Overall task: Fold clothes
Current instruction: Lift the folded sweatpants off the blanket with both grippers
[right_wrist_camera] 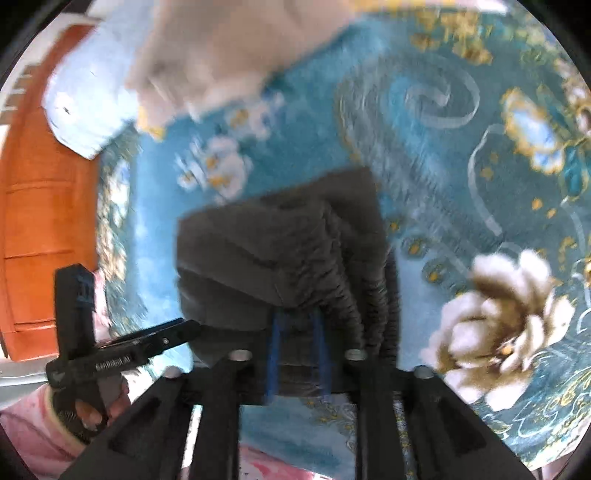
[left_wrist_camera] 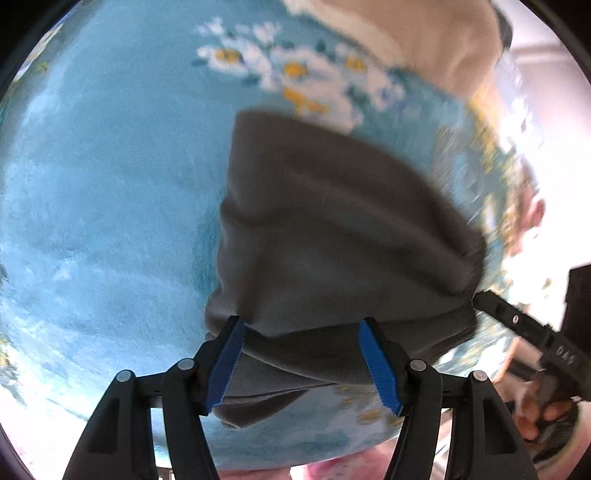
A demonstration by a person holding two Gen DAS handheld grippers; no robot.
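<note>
A dark grey garment (left_wrist_camera: 332, 229) with an elastic waistband lies partly folded on a blue flowered carpet (left_wrist_camera: 92, 184). My left gripper (left_wrist_camera: 301, 354) has its blue pads wide apart, with the garment's near edge lying between them. My right gripper (right_wrist_camera: 297, 354) has its blue pads close together, pinching the garment (right_wrist_camera: 266, 251) near the gathered waistband (right_wrist_camera: 354, 288). The right gripper also shows in the left wrist view (left_wrist_camera: 517, 321) at the garment's right corner. The left gripper shows in the right wrist view (right_wrist_camera: 147, 343) at the garment's left edge.
A cream cloth (left_wrist_camera: 406, 33) and a light blue cloth (right_wrist_camera: 85, 107) lie on the carpet (right_wrist_camera: 461, 147) beyond the garment. An orange wooden cabinet (right_wrist_camera: 37, 229) stands at the left in the right wrist view. The person's pink sleeve (right_wrist_camera: 29, 428) is at the lower left.
</note>
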